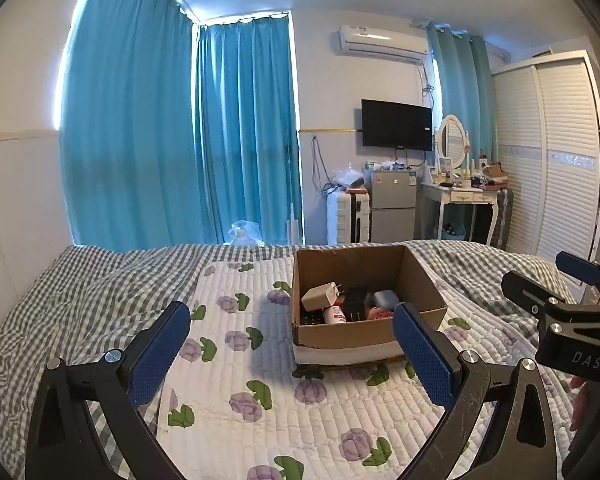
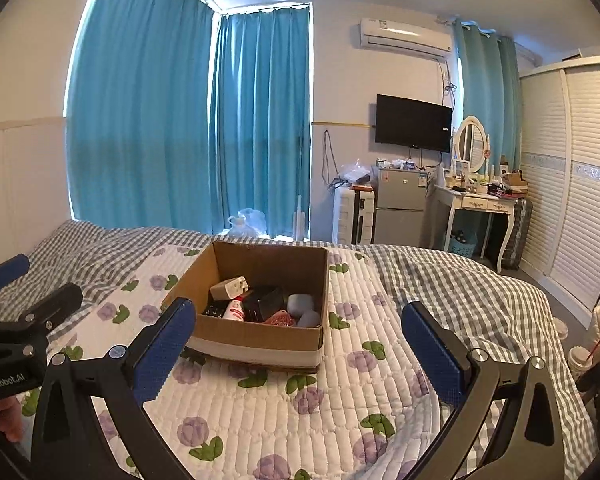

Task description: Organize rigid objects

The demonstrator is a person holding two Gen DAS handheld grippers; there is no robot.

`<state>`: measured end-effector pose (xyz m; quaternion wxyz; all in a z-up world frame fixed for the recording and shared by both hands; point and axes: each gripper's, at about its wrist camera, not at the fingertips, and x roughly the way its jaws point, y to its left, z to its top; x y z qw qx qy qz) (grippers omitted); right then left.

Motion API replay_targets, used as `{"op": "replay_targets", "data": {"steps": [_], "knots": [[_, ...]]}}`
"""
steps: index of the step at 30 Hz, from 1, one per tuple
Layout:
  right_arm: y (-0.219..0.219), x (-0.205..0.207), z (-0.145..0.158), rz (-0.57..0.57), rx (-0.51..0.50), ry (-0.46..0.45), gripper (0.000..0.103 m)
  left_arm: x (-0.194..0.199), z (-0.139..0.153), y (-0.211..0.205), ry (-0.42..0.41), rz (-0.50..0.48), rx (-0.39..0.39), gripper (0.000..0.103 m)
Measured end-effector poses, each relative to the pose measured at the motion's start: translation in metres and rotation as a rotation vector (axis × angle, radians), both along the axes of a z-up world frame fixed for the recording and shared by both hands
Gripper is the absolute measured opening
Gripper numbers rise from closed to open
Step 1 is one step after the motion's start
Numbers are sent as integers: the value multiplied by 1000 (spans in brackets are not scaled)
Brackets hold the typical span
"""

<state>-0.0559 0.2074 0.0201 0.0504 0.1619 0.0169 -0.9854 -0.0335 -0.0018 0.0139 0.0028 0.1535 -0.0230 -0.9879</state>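
**Soft bed, crowded box: where a grab could slip**

Nearest the cameras, both tools hang above the quilt with nothing in them. The left gripper (image 1: pixel 292 356) has its jaws wide apart, and the right gripper (image 2: pixel 298 354) is spread just as wide. In the left view the right tool sits at 3 o'clock; in the right view the left one sits at 9 o'clock, so the two are close side by side and could knock together if both go for the box at once.

Under them lies the flowered quilt (image 1: pixel 260 400), soft and puckered. Anything set down on it may tip or roll, and a push on the box would probably sink one edge.

Further out, at 12 o'clock, stands the cardboard box (image 2: pixel 260 342), open at the top, resting on the quilt. Inside, the hard things are heaped: a beige plug (image 2: pixel 230 288) tilted on top at the back left, a white bottle (image 2: pixel 236 310) with red print, a black item (image 2: pixel 266 300) in the middle, grey rounded pieces (image 2: pixel 300 303) at the right, something red (image 2: pixel 278 319) at the front. They touch and overlap, so closing on one is likely to drag a neighbour, and the box walls leave little room for spread jaws.

Beyond the bed, the room's furniture plays no part.
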Motion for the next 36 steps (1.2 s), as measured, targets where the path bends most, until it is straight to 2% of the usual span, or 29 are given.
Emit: {"op": "replay_targets", "data": {"steps": [16,23,36], "knots": [[1,-3,-7,-13,5,-25,103,-1,0,-2,-19,-2,24,103],[1,-6,-10,-18,3,-50,103,1,-1,1,-19,-3,0,103],[3,-9,-13,-27,-9,-66,103,3,2,3,-20,-7,2,103]]}}
